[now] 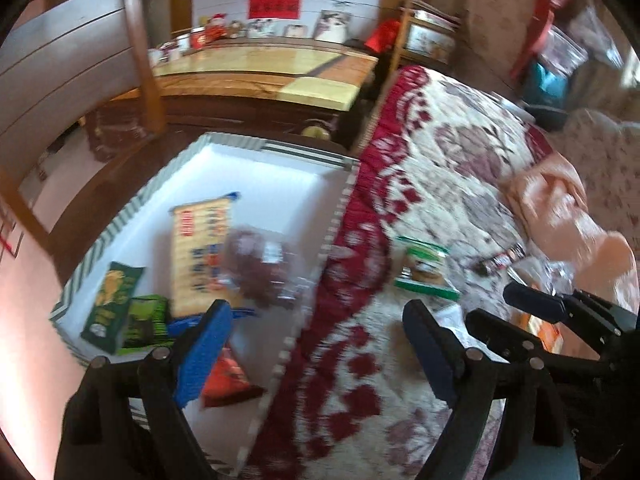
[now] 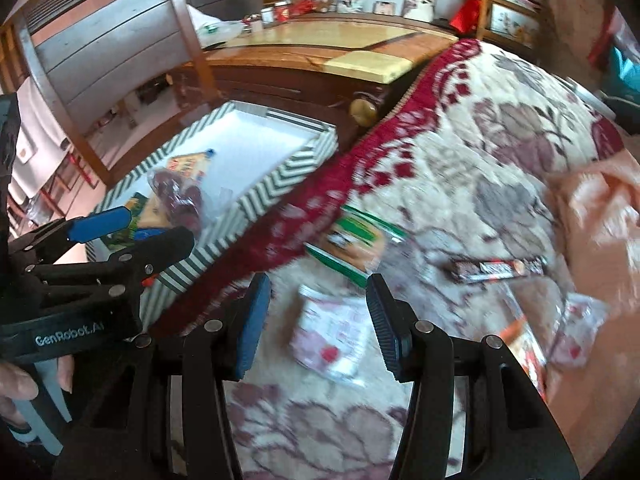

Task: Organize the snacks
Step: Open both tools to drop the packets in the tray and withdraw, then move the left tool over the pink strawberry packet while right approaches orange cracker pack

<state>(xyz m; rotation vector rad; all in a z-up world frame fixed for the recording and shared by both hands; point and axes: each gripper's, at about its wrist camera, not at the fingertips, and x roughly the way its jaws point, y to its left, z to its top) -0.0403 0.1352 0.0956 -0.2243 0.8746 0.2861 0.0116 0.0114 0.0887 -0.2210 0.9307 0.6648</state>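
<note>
White packet [image 2: 334, 338] lengthwise between parted pads [image 2: 251, 330]

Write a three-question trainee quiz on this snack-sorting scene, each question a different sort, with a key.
1. True or false: the right gripper holds a snack.
2. Multiple choice: the green-edged snack packet lies (A) in the striped box, (B) on the floral blanket, (C) on the wooden dresser.
3. Fill in: the bag of dark red snacks lies inside the ____.

Key: 1 false, its fingers are open and empty; 2 B; 3 striped box.
</note>
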